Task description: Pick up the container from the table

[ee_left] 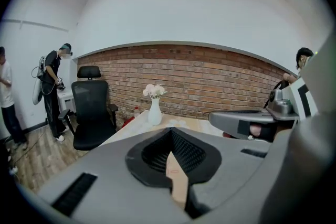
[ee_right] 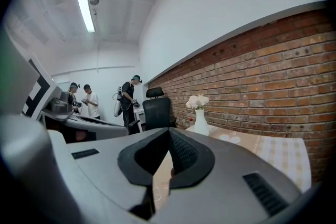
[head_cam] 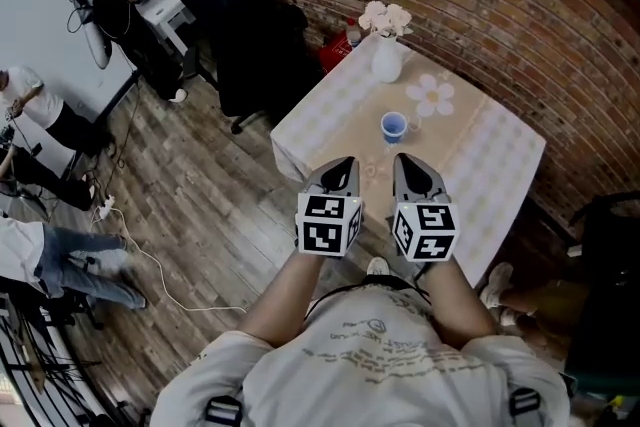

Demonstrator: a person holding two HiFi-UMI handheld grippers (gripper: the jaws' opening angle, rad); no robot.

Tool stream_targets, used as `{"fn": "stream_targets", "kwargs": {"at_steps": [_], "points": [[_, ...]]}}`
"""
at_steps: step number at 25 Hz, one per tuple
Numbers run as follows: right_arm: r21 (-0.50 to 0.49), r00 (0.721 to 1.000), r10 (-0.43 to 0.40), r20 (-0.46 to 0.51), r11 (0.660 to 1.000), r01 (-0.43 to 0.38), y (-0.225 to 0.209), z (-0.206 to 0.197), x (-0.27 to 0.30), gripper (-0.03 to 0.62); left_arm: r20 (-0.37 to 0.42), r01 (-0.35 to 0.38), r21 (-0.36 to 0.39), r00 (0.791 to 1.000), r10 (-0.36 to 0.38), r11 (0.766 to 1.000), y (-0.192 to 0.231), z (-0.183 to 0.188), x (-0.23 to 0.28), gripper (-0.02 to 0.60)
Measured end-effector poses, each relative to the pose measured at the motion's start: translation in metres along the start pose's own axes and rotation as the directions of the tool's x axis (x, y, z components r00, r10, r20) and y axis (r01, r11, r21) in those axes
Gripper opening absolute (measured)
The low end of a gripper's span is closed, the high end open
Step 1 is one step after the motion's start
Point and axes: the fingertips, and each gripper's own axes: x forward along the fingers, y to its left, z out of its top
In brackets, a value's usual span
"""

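Observation:
A small blue cup (head_cam: pixel 394 126) stands near the middle of the cloth-covered table (head_cam: pixel 500 165). Both grippers hang side by side over the table's near edge and point toward the cup. My left gripper (head_cam: pixel 342 165) is a little short of the cup and to its left, jaws together and empty. My right gripper (head_cam: pixel 408 161) is just short of the cup, also shut with nothing in it. In the left gripper view my left gripper (ee_left: pixel 170 131) blocks the cup. My right gripper (ee_right: pixel 169 132) hides it in the right gripper view.
A white vase (head_cam: pixel 387 62) with pale flowers stands at the table's far corner, with a flower-shaped mat (head_cam: pixel 432 95) beside it. A black office chair (head_cam: pixel 250 15) stands left of the table. Several people stand at the far left. A cable (head_cam: pixel 150 265) lies on the wooden floor.

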Motion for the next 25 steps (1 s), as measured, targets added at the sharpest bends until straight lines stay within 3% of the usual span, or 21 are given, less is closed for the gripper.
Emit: {"fn": "stream_targets", "kwargs": {"at_steps": [6,17,25], "points": [[-0.004,0.999,0.026,-0.034,1.0,-0.026,-0.039,0.012,0.039,-0.008,0.0,-0.023,-0.017,1.0,0.023,1.0,0.0,0.028,0.044,0.003],[-0.045,0.995,0.034,-0.098,0.998,-0.039,-0.06,-0.005,0.065,-0.008,-0.05,-0.022,-0.045,0.999,0.02,0.999,0.005,0.022,0.087,0.003],[-0.016,0.989,0.016,-0.148,1.0,-0.019,-0.075,-0.023,0.099,-0.008,-0.094,0.008,-0.054,0.996,-0.013,0.999,0.02,0.012,0.121,0.003]]}}
